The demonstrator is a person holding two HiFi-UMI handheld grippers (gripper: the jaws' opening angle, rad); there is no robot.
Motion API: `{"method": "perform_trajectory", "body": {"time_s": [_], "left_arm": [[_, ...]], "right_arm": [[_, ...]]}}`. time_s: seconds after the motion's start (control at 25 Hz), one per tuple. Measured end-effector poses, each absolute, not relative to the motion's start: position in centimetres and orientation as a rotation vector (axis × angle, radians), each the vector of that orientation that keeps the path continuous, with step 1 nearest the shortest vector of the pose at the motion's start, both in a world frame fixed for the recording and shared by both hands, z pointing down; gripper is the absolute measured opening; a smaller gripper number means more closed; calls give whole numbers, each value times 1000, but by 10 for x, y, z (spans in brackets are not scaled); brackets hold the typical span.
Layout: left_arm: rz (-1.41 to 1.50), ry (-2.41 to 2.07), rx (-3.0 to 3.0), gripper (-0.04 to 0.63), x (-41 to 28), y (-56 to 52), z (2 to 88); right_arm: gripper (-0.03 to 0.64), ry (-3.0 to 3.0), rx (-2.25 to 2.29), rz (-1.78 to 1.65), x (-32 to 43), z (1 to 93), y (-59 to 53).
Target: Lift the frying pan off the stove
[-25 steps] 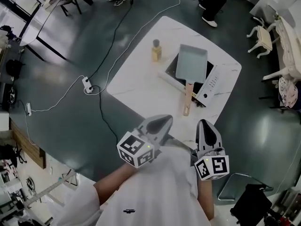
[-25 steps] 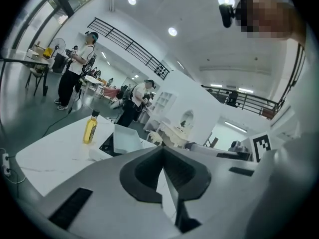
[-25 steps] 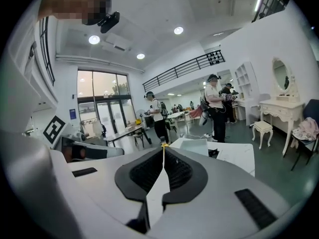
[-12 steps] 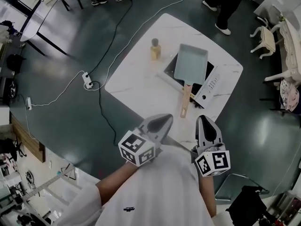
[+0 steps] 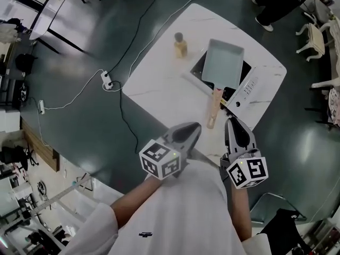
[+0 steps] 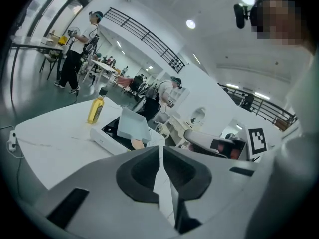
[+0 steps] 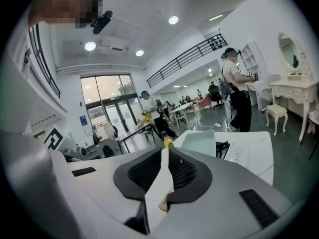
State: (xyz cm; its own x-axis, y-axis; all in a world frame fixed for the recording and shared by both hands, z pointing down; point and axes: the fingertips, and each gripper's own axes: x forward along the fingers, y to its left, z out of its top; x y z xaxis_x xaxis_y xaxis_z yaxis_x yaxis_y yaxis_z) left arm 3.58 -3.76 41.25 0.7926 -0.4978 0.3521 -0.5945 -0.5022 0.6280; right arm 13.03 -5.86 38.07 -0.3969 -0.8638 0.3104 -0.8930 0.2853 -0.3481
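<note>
A pale blue rectangular frying pan with a wooden handle sits on a black-topped stove on the white table. The handle points toward me. My left gripper hovers shut over the table's near edge, left of the handle's end. My right gripper is just right of the handle's end, clear of it. Its jaws stand almost together and are starting to open, with nothing between them. The pan lies ahead of the left gripper. It also shows as the pan ahead of the right gripper.
A yellow bottle stands on the table left of the stove. A power strip and cables lie on the dark floor at the left. White chairs stand at the right. People stand beyond the table's far side.
Both grippers have come forward to the table's near edge. The right one now sits beside the end of the pan's handle. The pan has not moved on the stove.
</note>
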Motion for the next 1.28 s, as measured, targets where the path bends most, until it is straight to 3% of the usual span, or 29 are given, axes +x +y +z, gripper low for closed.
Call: {"method": "perform_trajectory", "body": {"time_s": [0.12, 0.36, 0.44, 1.28], "left_arm": [[177, -805, 2186, 3, 40, -38, 420], [210, -840, 2161, 16, 49, -45, 441], [224, -837, 2156, 120, 54, -48, 447], [297, -790, 2070, 141, 78, -60, 501]], "right_arm": [[77, -2491, 1641, 794, 128, 389, -66], [112, -2482, 1538, 965, 132, 428, -78], [118, -2475, 1514, 1044, 134, 443, -82], [198, -2405, 1260, 1662, 120, 531, -119]]}}
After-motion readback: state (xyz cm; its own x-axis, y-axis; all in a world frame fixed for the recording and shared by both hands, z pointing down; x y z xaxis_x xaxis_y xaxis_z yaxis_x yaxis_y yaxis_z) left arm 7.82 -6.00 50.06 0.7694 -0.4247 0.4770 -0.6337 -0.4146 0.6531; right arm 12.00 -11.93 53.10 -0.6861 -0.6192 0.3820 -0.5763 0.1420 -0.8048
